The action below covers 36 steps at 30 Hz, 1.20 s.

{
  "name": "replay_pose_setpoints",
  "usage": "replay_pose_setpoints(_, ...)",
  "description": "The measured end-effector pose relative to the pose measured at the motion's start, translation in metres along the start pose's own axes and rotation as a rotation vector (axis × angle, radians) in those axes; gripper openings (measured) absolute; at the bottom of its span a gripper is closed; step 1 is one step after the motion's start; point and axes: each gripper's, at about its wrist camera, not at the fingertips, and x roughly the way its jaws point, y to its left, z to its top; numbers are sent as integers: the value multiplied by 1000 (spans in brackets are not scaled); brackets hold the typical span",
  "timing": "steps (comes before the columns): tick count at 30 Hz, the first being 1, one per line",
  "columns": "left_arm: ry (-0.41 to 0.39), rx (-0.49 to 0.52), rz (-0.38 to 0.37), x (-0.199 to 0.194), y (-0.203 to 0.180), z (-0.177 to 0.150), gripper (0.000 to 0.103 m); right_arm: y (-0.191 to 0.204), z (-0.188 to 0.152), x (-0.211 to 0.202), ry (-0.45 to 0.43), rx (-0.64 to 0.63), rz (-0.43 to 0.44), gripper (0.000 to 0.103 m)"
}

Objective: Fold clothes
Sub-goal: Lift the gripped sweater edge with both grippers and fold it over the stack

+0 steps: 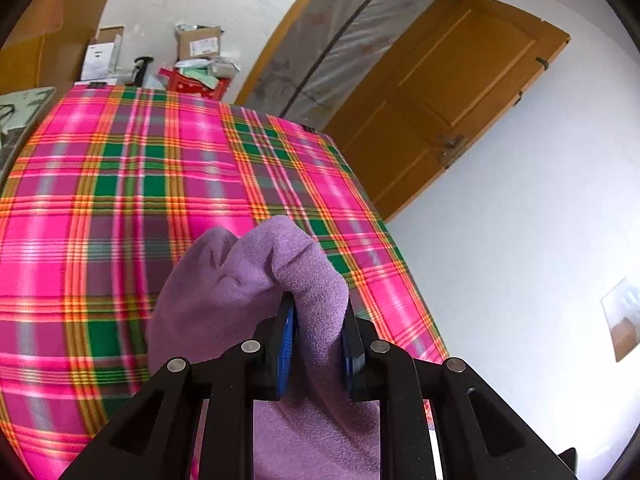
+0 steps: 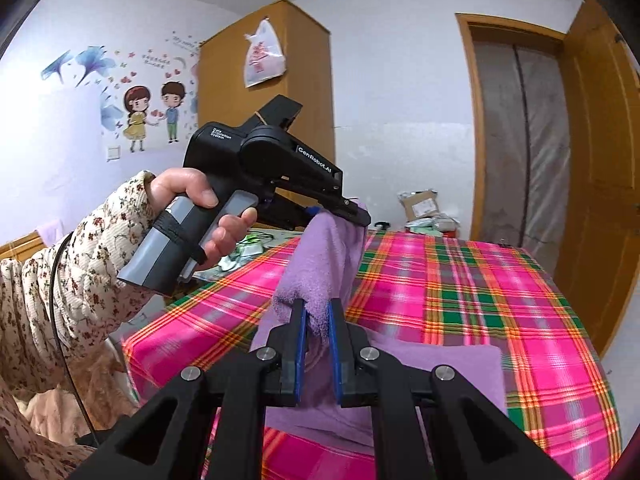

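I see a bright pink and green checked cloth (image 1: 160,184) on the bed. Behind it are cardboard boxes (image 1: 200,42) and a red stool (image 1: 196,84). A brown door (image 1: 452,92) stands open. Cartoon stickers (image 2: 154,114) decorate the wall, and a white bag (image 2: 264,54) hangs on the wardrobe (image 2: 296,92).

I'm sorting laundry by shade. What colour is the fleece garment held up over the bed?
Plain lilac purple fleece garment; the left wrist view shows it best.

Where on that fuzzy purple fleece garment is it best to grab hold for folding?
At its upper edge, as now. The left gripper and right gripper each pinch a bunched fold of the fuzzy purple fleece garment from above, so it hangs between them while its lower part rests flat on the pink plaid bedcover.
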Motion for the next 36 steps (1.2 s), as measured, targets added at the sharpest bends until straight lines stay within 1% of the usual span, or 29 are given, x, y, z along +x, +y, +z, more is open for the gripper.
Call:
replay_pose_setpoints(10,68,32,-12,46,-29,3,20,-40,-14,-15,21,65,-74,10)
replay_pose_setpoints(17,118,52,-4,82,-49,3,20,-65,-25,-20,38,103,-121,9)
replay_pose_setpoints(22,154,57,6,105,-55,4,20,-83,-35,-19,69,130,-158,9)
replay_pose_setpoints(29,234,43,32,148,-56,-1,20,-101,-52,-17,115,171,-199,8)
replay_pose_setpoints(36,280,42,52,172,-58,-8,20,-113,-64,-11,152,202,-215,7)
